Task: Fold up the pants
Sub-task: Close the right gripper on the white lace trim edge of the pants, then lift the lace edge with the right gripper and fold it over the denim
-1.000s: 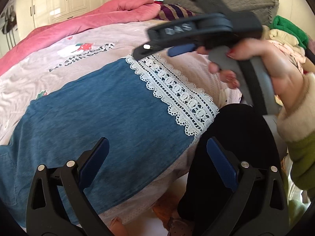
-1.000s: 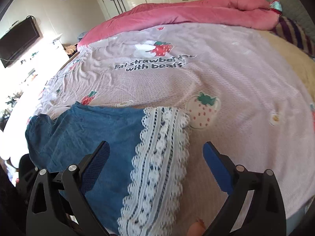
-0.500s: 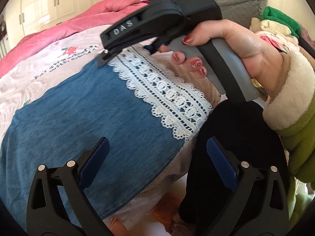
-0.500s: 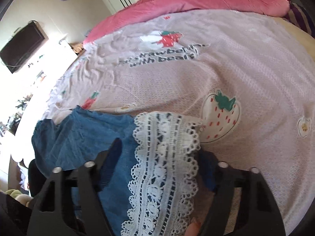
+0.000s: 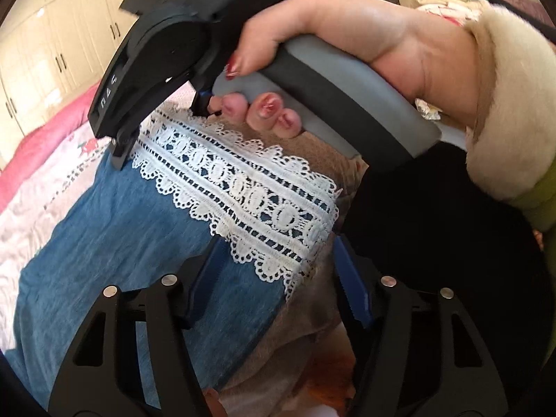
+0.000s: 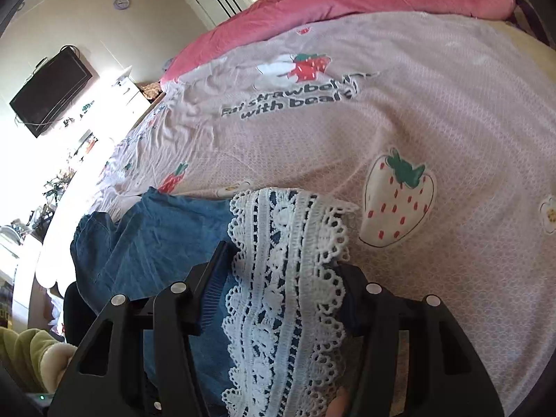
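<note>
**Both grippers at the lace hem**

The blue denim pants (image 5: 121,243) lie on the bed (image 6: 434,111), their white lace hem (image 6: 288,278) toward the fingers. The right gripper (image 6: 281,285) has just been closing; its fingers pinch the hem's far corner. The left gripper (image 5: 278,271) has just been closing too, its fingers half-spread astride the hem's near corner; whether they press it I cannot tell.

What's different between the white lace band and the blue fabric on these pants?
The lace band is white and full of holes with scalloped edges; the blue fabric is solid and plain. The lace band is a narrow strip at one end; the blue fabric covers far more. Both belong to one garment.
</note>
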Action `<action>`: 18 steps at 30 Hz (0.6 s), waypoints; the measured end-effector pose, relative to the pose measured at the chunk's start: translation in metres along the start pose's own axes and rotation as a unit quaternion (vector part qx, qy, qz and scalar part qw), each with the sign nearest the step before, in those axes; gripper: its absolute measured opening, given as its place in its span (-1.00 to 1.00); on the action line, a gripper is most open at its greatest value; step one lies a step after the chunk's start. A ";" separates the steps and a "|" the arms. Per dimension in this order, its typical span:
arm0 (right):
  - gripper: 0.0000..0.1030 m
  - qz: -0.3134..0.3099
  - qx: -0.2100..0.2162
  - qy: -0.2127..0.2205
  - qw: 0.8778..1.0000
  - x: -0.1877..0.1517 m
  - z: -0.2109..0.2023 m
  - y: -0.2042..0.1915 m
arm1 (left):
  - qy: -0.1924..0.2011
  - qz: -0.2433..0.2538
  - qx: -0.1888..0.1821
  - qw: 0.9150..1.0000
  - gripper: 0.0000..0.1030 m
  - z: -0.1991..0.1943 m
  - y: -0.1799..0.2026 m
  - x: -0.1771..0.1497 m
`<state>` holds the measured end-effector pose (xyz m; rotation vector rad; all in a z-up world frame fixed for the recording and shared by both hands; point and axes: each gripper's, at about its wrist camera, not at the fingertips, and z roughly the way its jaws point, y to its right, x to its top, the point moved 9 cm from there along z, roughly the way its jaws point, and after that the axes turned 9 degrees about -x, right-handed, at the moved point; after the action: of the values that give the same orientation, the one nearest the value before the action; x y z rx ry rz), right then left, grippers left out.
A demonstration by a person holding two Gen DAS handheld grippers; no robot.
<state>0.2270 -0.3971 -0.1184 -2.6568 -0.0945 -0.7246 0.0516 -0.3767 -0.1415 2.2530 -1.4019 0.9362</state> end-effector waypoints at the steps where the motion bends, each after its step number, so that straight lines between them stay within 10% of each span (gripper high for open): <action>1: 0.03 0.002 0.003 -0.003 1.000 0.000 0.002 0.001 | -0.003 0.009 0.008 1.000 0.08 0.003 0.002 -0.001; 9: -0.44 -0.005 -0.004 -0.007 1.000 -0.003 0.007 -0.005 | -0.017 0.065 0.080 0.994 -0.35 0.015 0.008 -0.007; 18: -0.53 0.002 0.001 0.010 1.000 0.003 -0.010 -0.017 | 0.034 -0.043 0.003 0.999 -0.75 -0.012 -0.012 0.002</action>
<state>0.2216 -0.3852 -0.1030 -2.6462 -0.0830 -0.7495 0.0586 -0.3650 -0.1304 2.2443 -1.2655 0.9794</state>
